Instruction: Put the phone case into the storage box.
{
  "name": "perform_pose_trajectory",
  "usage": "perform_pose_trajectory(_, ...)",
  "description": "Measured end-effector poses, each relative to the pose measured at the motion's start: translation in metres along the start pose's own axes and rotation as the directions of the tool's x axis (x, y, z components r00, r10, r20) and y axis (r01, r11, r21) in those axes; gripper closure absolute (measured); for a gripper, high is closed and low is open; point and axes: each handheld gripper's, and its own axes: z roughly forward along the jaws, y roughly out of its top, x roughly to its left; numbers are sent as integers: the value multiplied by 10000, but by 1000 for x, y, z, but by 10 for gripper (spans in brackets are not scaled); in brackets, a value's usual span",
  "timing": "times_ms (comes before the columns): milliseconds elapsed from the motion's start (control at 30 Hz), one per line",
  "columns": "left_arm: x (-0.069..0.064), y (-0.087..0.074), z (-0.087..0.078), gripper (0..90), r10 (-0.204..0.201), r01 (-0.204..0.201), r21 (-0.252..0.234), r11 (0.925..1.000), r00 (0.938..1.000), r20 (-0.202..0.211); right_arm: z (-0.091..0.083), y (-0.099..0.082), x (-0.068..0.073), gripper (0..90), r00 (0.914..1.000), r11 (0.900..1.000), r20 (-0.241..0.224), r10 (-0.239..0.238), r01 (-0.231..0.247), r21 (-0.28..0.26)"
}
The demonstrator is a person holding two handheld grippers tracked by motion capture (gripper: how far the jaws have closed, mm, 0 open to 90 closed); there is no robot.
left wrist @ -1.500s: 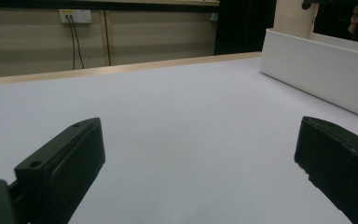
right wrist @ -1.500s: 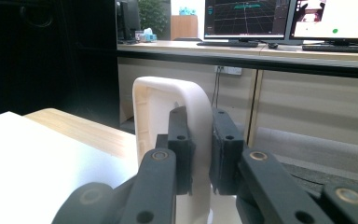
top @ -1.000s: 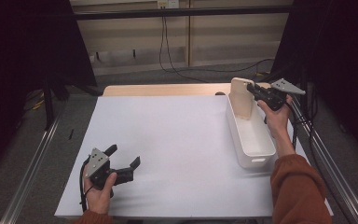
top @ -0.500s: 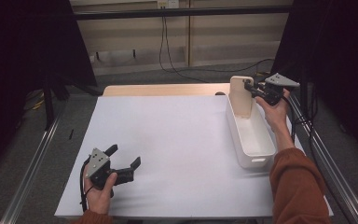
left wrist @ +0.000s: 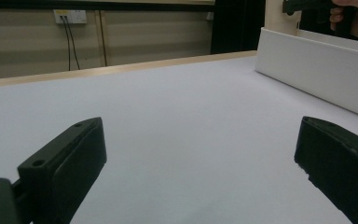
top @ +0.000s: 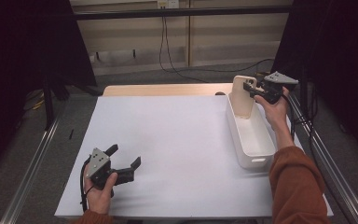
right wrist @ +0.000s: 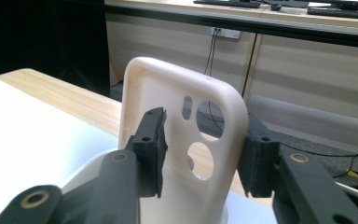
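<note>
The cream plastic phone case stands upright at the far end of the white plastic bin on the counter. The right hand-held gripper has just been opening, its jaws straddling the case with the left pad clear. The case looks light, thin and slightly flexible, so it is best pinched across its side edges. The left hand-held gripper rests released.

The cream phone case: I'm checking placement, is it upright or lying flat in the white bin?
Upright: the cream plastic phone case stands on end at the far end of the white rectangular bin, rising above its rim.
</note>
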Motion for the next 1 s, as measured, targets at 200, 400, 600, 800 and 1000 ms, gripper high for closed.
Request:
perform_pose_trajectory(200, -1, 0, 0, 23, 59, -59, -40, 10000, 10000, 7, -10, -1, -3, 544, 9998, 9999, 138, 157, -157, -2)
perform_pose_trajectory(400, 0, 0, 0, 23, -8, 8, -29, 10000, 10000, -20, -20, -6, -8, 660, 9985, 9986, 188, 509, -507, -121)
perform_pose_trajectory(600, 0, 0, 0, 23, 5, -5, -30, 10000, 10000, -20, -21, -8, -7, 800, 9988, 9991, 237, 419, -416, -116)
perform_pose_trajectory(800, 0, 0, 0, 23, -3, 3, -46, 10000, 10000, -28, -12, -8, -6, 812, 9989, 9992, 340, 334, -327, -213)
perform_pose_trajectory(1000, 0, 0, 0, 23, 27, -27, -50, 10000, 10000, -5, -5, -9, -6, 806, 9989, 9991, 376, 284, -272, -327)
